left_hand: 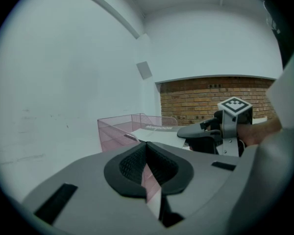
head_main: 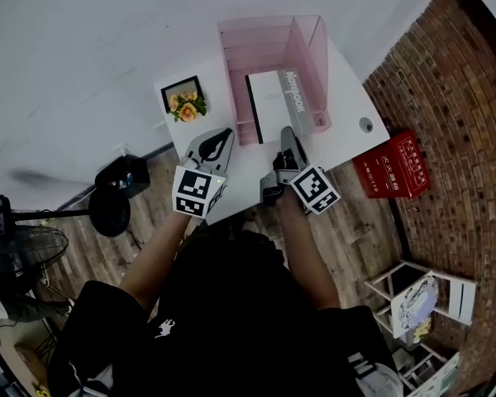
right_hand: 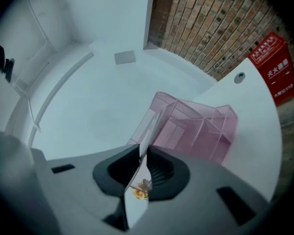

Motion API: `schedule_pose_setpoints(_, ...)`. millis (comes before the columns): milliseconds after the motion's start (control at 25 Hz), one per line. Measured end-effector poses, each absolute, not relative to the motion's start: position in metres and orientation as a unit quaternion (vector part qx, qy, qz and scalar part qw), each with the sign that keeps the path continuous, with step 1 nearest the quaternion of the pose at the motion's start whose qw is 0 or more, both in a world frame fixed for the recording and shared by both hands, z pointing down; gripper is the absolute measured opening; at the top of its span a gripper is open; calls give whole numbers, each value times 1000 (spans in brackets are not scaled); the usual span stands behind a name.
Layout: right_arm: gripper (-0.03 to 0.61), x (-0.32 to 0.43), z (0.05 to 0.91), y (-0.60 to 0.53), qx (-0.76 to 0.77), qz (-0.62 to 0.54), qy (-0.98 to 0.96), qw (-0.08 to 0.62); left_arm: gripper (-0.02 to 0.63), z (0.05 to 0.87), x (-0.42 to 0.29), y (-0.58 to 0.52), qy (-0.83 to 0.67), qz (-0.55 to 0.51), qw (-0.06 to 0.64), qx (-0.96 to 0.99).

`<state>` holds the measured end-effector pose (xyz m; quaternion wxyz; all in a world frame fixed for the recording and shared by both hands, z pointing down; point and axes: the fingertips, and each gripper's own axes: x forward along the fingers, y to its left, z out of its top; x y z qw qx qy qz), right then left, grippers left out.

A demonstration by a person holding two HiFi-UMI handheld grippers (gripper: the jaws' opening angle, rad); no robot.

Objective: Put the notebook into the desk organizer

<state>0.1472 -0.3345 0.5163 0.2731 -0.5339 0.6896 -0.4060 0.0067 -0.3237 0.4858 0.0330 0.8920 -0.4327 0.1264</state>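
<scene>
The left gripper [head_main: 226, 132] hangs beside the work, jaws pressed together on nothing. The right gripper [head_main: 288, 133] sits at the notebook's near edge, jaws a slit apart around it, apparently not squeezing. The notebook [head_main: 269, 106] lies mostly inside the pink organizer [head_main: 231, 52], its near end jutting onto the tabletop [head_main: 347, 98]. It is best nudged straight in, low and level, while the left gripper braces the organizer's wall against sliding.
</scene>
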Motion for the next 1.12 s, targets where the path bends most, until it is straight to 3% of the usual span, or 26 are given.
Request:
schedule_pose_setpoints(600,60,148,524,-338,-506,-416,701,283,3,486,9,-323,-435,131,33,890)
schedule_pose_setpoints(1120,187,165,527,-309,-533,-357,739,208,3,478,14,-311,-461,119,23,879)
